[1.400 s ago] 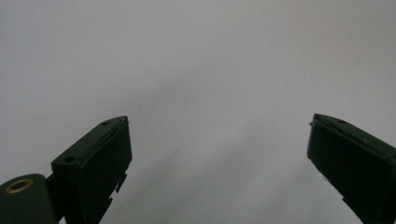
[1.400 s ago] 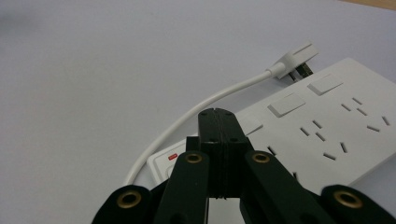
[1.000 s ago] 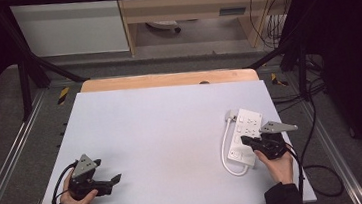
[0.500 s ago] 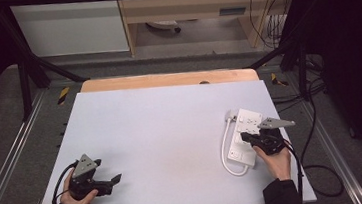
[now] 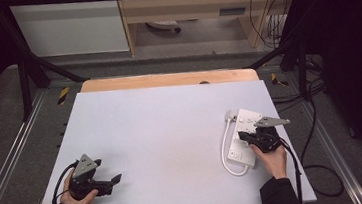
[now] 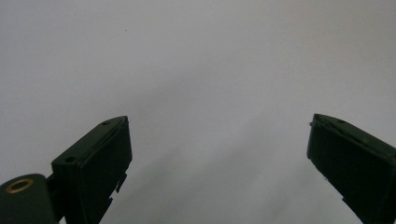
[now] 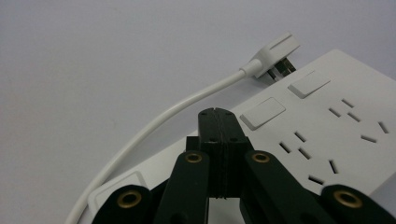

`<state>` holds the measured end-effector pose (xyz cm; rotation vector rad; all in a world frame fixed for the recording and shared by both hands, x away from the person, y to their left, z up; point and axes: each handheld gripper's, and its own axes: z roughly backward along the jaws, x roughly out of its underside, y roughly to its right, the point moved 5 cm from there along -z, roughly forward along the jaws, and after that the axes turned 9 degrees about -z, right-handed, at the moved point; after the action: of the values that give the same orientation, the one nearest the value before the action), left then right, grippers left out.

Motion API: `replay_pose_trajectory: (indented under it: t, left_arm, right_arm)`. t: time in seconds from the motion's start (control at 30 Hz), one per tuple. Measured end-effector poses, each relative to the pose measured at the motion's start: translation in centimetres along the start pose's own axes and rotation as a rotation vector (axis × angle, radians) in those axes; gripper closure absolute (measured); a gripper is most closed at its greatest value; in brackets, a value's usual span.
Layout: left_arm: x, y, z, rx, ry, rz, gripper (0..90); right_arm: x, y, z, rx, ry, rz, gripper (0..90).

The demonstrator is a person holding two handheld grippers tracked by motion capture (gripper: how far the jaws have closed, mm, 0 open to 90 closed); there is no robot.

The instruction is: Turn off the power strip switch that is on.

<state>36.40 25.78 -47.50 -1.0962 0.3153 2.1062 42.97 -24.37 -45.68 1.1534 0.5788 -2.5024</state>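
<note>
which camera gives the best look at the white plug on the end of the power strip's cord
The right gripper view: the white flat plug shows close, prongs visible beside the white power strip. The high view shows it small. The left gripper view faces bare table.

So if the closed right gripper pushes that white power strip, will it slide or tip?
The power strip lies flat and low, so it would probably slide. Its cord looks bendy and would likely trail. The right gripper, jaws shut, sits above it.

The right gripper [image 7: 218,114] covers the power strip's [image 7: 327,121] near middle, and its white cord [image 7: 154,126] (looping left) runs off the bottom edge.
</note>
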Motion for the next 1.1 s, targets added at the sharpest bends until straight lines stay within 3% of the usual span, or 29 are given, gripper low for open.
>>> replay_pose_trajectory:
  t: [1.1]
  left_arm:
    - [0.0,0.0,0.0,-0.001,-0.002,-0.003,6.4]
  right_arm:
    - [0.4,0.3,-1.4,0.029,-0.009,0.021,90.0]
